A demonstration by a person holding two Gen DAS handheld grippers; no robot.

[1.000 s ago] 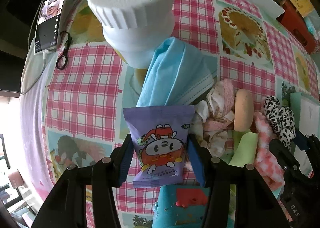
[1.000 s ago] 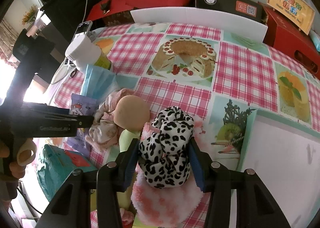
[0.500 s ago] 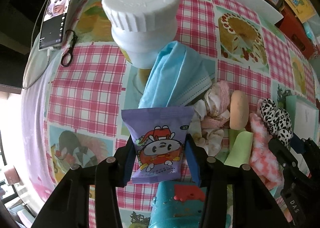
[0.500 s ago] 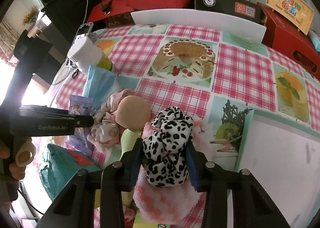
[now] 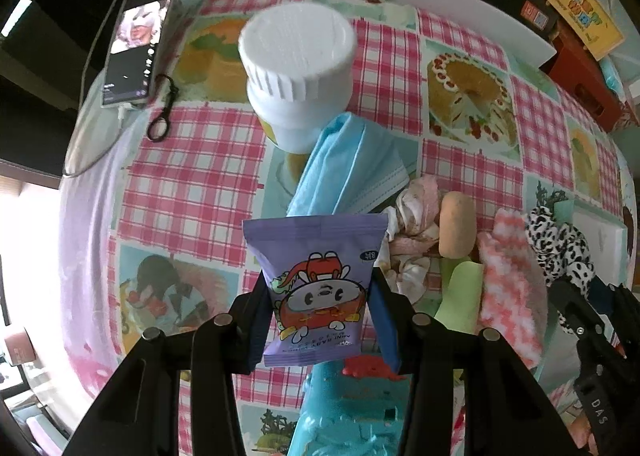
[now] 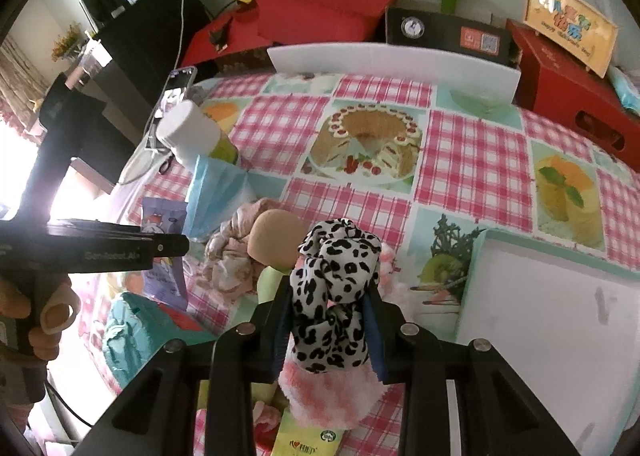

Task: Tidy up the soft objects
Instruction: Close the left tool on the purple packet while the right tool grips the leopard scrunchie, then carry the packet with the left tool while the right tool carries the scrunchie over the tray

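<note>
- left gripper (image 5: 318, 296) clamped on purple snack packet (image 5: 316, 284), held just in front of blue face mask (image 5: 348, 164)
- right gripper (image 6: 328, 320) jaws just closing, clamped on leopard-print scrunchie (image 6: 332, 296), right of the mask, over pink fluffy cloth (image 6: 320, 396)

The bottle (image 5: 298, 68) stands near the surface's (image 5: 192, 176) left edge, with the phone (image 5: 138, 40) beyond it at that edge. The face mask (image 5: 348, 168) leans against the bottle's near side. Right of the mask lie the crumpled cloth (image 5: 414, 216), the sponge (image 5: 456, 224) and the fluffy cloth (image 5: 510, 280). The tray (image 6: 556, 320) occupies the near right corner.
</note>
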